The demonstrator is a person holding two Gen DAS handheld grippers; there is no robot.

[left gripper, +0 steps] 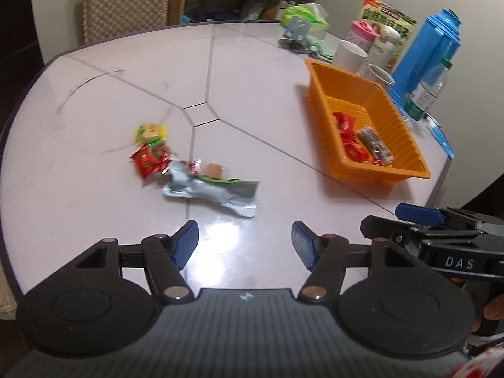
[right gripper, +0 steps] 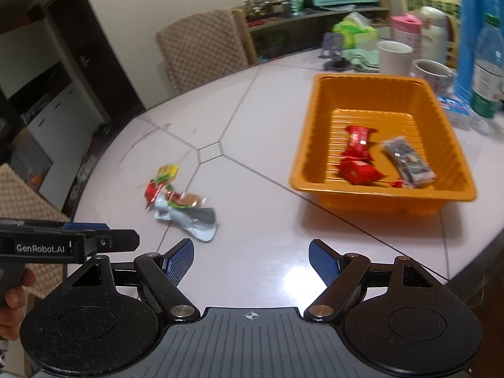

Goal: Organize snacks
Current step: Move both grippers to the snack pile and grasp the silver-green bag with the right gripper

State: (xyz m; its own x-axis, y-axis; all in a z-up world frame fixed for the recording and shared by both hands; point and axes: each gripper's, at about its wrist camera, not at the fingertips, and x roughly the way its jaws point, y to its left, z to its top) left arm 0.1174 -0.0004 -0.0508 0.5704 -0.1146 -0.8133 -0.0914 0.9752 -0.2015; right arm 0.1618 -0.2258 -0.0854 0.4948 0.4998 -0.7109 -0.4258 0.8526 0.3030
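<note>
A small pile of snacks lies on the pale table: a silver wrapper (left gripper: 214, 193) (right gripper: 189, 217), a red packet (left gripper: 148, 160) (right gripper: 151, 192), a yellow-green packet (left gripper: 150, 132) (right gripper: 167, 172) and a brown candy (left gripper: 214, 170). An orange tray (left gripper: 318, 100) (right gripper: 310, 145) to the right holds red packets (left gripper: 348, 135) (right gripper: 357, 154) and a dark bar (left gripper: 376, 143) (right gripper: 409, 160). My left gripper (left gripper: 245, 244) is open and empty, just short of the silver wrapper. My right gripper (right gripper: 252, 261) is open and empty, between pile and tray; it also shows at the right edge of the left wrist view (left gripper: 419, 214).
Behind the tray stand white cups (left gripper: 349, 53) (right gripper: 393, 55), a blue thermos (left gripper: 431, 53), a water bottle (left gripper: 431, 89) (right gripper: 486, 69), a pink-lidded cup (right gripper: 404, 30) and a green cloth (left gripper: 304, 15). A checkered chair (right gripper: 201, 48) stands at the table's far side.
</note>
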